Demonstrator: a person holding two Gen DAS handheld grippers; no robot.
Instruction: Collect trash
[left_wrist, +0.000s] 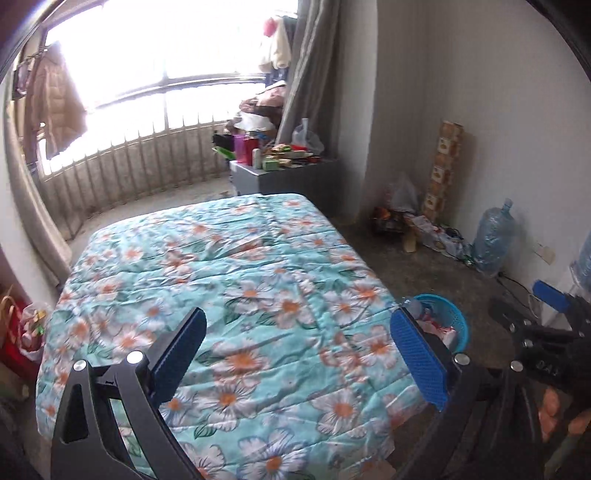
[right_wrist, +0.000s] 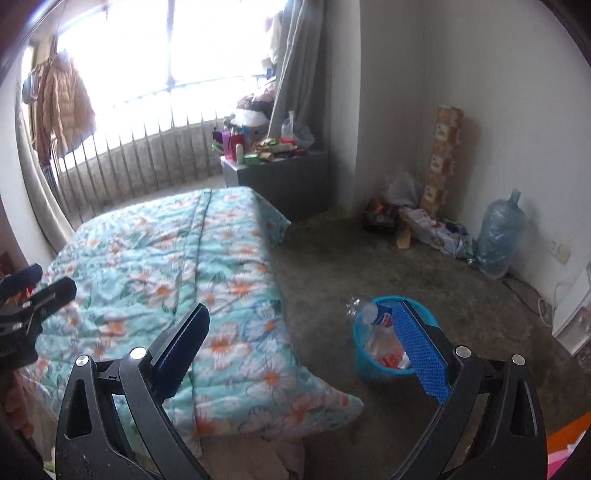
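Note:
A small blue waste basket (right_wrist: 364, 363) stands on the concrete floor beside the bed; it holds a crushed clear plastic bottle (right_wrist: 364, 314) and wrappers. It also shows in the left wrist view (left_wrist: 452, 321), half hidden behind my finger. My left gripper (left_wrist: 299, 325) is open and empty above the floral quilt (left_wrist: 221, 280). My right gripper (right_wrist: 301, 321) is open and empty above the quilt's edge (right_wrist: 236, 295) and the floor, its blue right finger (right_wrist: 417, 350) in front of the basket. The right gripper also shows at the left wrist view's right edge (left_wrist: 546, 295).
A grey cabinet (right_wrist: 280, 177) cluttered with bottles and boxes stands beyond the bed. Bags and clutter (right_wrist: 417, 218), a tall patterned box (right_wrist: 443, 158) and a large water jug (right_wrist: 498, 236) line the right wall. A barred window (right_wrist: 147, 110) with a hung jacket fills the back.

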